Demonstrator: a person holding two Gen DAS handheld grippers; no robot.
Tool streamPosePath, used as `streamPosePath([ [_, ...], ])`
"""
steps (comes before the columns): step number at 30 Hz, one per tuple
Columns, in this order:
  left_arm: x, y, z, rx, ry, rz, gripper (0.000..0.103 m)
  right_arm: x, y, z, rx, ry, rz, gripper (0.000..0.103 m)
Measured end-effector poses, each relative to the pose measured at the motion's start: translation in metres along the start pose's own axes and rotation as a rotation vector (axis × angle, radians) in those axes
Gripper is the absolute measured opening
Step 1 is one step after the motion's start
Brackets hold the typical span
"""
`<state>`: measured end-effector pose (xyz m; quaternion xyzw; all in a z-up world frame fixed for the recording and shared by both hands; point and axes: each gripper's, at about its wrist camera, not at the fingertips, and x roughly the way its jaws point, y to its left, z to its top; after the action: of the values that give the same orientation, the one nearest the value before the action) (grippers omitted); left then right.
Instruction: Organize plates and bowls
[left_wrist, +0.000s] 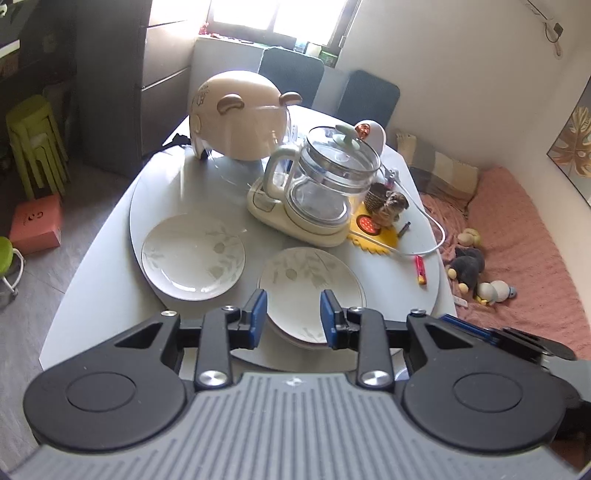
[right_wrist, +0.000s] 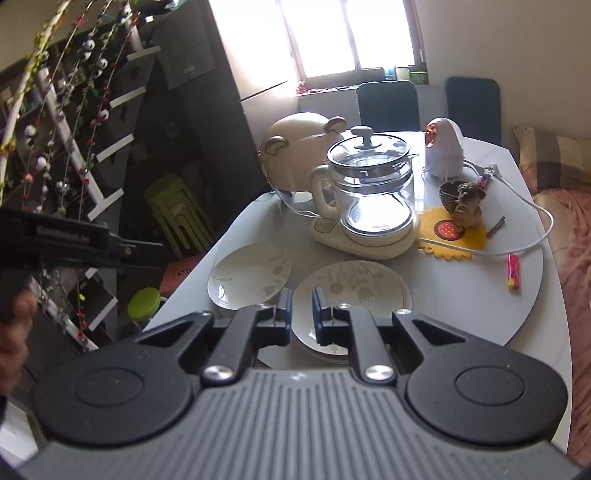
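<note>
A single white plate with a pale leaf pattern (left_wrist: 192, 256) lies on the left of the round glass turntable (left_wrist: 406, 291). A stack of like plates (left_wrist: 310, 284) lies to its right, near the front edge. My left gripper (left_wrist: 292, 317) is open and empty, above the near rim of the stack. In the right wrist view the single plate (right_wrist: 249, 275) and the stack (right_wrist: 352, 288) show again. My right gripper (right_wrist: 301, 314) is open a little and empty, above the gap between the two.
Behind the plates stand a glass kettle on a cream base (left_wrist: 325, 184), a beige helmet (left_wrist: 236, 118), a yellow mat with a figurine (left_wrist: 384, 218) and a white cable (left_wrist: 424, 229). A red lighter (left_wrist: 420, 270) lies right. Chairs stand behind, stools on the left, a pink bed on the right.
</note>
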<state>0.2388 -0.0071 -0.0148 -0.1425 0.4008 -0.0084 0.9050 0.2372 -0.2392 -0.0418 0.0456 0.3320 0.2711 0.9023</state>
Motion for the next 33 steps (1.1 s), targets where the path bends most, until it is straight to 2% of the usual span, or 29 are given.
streamPosePath([
  [3, -0.005, 0.009, -0.007, 0.016, 0.021, 0.006, 0.035, 0.008, 0.009, -0.003, 0.013, 0.02, 0.011, 0.015],
  [7, -0.005, 0.039, -0.009, -0.026, 0.05, -0.006, 0.035, 0.018, 0.031, -0.005, 0.007, 0.022, 0.006, 0.015],
  [9, -0.004, 0.054, -0.007, -0.042, 0.06, -0.016, 0.035, 0.026, 0.042, -0.004, 0.012, 0.028, 0.005, 0.015],
  [13, 0.0, 0.085, -0.001, -0.018, 0.078, -0.019, 0.035, 0.047, 0.07, -0.005, -0.056, 0.029, -0.013, 0.015],
  [18, 0.01, 0.129, 0.008, -0.041, 0.103, -0.026, 0.035, 0.072, 0.092, -0.004, -0.021, 0.064, -0.032, 0.015],
  [22, 0.027, 0.16, 0.016, -0.036, 0.132, -0.033, 0.035, 0.092, 0.107, -0.004, 0.006, 0.085, -0.071, 0.015],
  [24, 0.041, 0.176, 0.018, -0.042, 0.155, -0.055, 0.035, 0.1, 0.122, -0.005, -0.06, 0.07, -0.091, 0.015],
  [26, 0.056, 0.19, 0.02, -0.036, 0.195, -0.061, 0.035, 0.108, 0.132, -0.006, -0.075, 0.068, -0.09, 0.015],
  [33, 0.098, 0.231, 0.031, 0.024, 0.259, -0.096, 0.035, 0.15, 0.149, -0.008, 0.046, 0.123, -0.123, 0.015],
])
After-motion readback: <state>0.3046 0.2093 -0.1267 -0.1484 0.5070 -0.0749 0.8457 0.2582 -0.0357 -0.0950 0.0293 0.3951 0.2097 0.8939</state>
